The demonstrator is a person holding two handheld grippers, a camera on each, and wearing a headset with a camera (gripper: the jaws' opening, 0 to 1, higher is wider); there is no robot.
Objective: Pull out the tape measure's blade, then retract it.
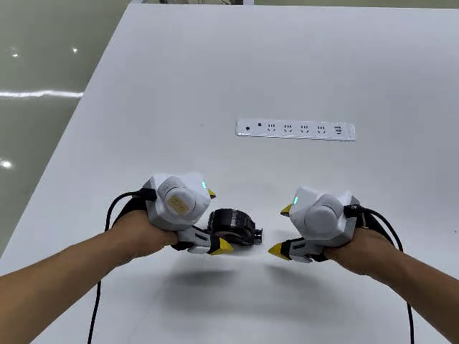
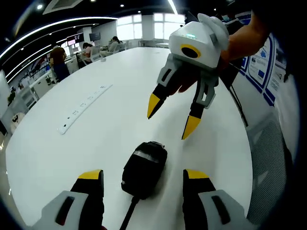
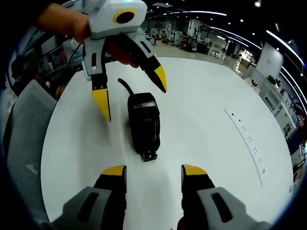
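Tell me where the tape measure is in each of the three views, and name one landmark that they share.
Head view: the tape measure is low, left of centre, between the left gripper's jaws.
Left gripper view: the tape measure is low centre, between that view's own jaws.
Right gripper view: the tape measure is at centre, ahead of that view's own jaws.
Shared landmark: the white power strip: upper centre, upper left, right side, in that order.

A white worktop [image 1: 215, 72] with a white power strip [image 1: 295, 130] stands over a glossy greenish floor [image 1: 43, 86] in an office lit by ceiling strips [image 2: 62, 24].
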